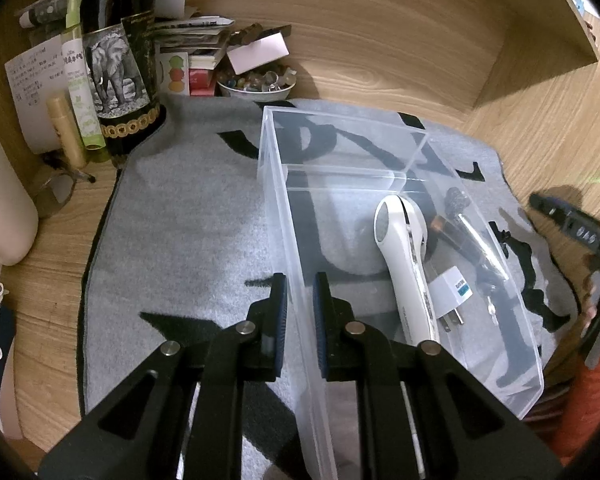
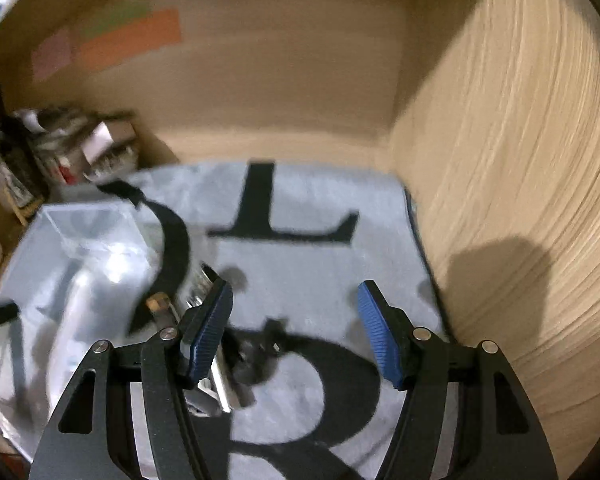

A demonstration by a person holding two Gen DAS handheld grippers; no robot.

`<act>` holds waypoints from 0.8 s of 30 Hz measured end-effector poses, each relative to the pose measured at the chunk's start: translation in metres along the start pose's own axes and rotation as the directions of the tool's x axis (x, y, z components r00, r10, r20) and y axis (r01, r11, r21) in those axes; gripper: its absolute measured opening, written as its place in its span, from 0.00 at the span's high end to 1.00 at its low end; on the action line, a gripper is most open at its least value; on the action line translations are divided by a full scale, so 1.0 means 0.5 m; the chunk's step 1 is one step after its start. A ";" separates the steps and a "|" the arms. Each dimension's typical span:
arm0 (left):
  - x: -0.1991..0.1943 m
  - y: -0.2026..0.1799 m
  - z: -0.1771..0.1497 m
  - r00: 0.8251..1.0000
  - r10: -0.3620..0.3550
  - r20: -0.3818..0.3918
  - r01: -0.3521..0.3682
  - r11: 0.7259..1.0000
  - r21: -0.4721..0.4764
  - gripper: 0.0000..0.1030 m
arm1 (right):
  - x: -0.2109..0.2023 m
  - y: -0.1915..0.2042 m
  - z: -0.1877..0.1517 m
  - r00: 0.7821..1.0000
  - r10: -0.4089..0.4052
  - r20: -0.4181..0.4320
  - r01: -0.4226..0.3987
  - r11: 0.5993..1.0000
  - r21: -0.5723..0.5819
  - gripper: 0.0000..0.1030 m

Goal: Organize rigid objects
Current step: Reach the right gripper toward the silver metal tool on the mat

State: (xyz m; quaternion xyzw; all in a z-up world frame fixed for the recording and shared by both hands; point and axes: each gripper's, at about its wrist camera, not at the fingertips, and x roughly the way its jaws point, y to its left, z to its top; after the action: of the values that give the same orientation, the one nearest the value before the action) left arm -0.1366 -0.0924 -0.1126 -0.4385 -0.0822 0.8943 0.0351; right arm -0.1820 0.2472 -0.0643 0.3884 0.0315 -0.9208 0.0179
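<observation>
Steadying the clear plastic bin [image 1: 380, 184] is my left-hand job right now: the left tongs [image 1: 300, 312] are pinched on its near side wall, one pad outside and one inside, so the bin cannot slide on the grey lettered mat [image 1: 180, 220]. I take the bin as my landmark.

Inside the bin lie a white handheld device [image 1: 404, 256], a white plug adapter [image 1: 454, 290] just beside its handle, and a thin metal-and-black tool [image 1: 472, 236] along the far wall, next to something small and copper-tipped that I cannot identify. The rear compartment of the bin, behind its divider, looks empty.

The right tongs [image 2: 296, 328] are spread, with nothing between the pads. They hang over the mat to the right of the bin, and that view is smeared by motion. Just under and beside the left pad [image 2: 208, 328] I can make out a shiny metal object [image 2: 224, 388] and a small dark piece [image 2: 260, 352], though I cannot name either. Whether these lie in the bin or on the mat, the blur will not let me say.

My judgement is that the sorting is well along and the next pick is still to be chosen. To do it well, I want to keep the left grip firm but light, since the thin wall may flex. I should let the right hand settle until the view sharpens, then approach the chosen piece from above with the pads straddling its narrow side. The dark bottle [image 1: 120, 64] and clutter behind the bin stay out of my path.
</observation>
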 end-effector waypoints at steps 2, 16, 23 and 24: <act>-0.001 -0.001 0.001 1.000 0.005 0.001 -0.005 1.000 0.000 0.88 | 0.027 -0.007 -0.019 0.999 0.008 -0.043 -0.007 1.000 0.006 0.40; -0.005 -0.003 0.004 1.000 0.007 0.004 -0.007 1.000 0.000 0.88 | 0.124 -0.019 -0.053 0.974 0.143 -0.177 -0.127 0.987 0.096 0.77; -0.007 -0.003 0.004 1.000 0.005 0.005 -0.005 1.000 -0.003 0.88 | 0.086 -0.009 -0.046 0.983 0.130 -0.128 -0.122 0.990 0.071 0.78; -0.006 -0.004 0.004 1.000 0.006 0.005 -0.006 1.000 -0.002 0.88 | 0.083 -0.009 -0.043 0.984 0.127 -0.121 -0.120 0.990 0.070 0.78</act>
State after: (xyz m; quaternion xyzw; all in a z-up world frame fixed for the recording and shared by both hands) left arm -0.1361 -0.0912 -0.1088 -0.4365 -0.0818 0.8954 0.0315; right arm -0.1957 0.2530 -0.1087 0.4470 -0.0202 -0.8922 0.0608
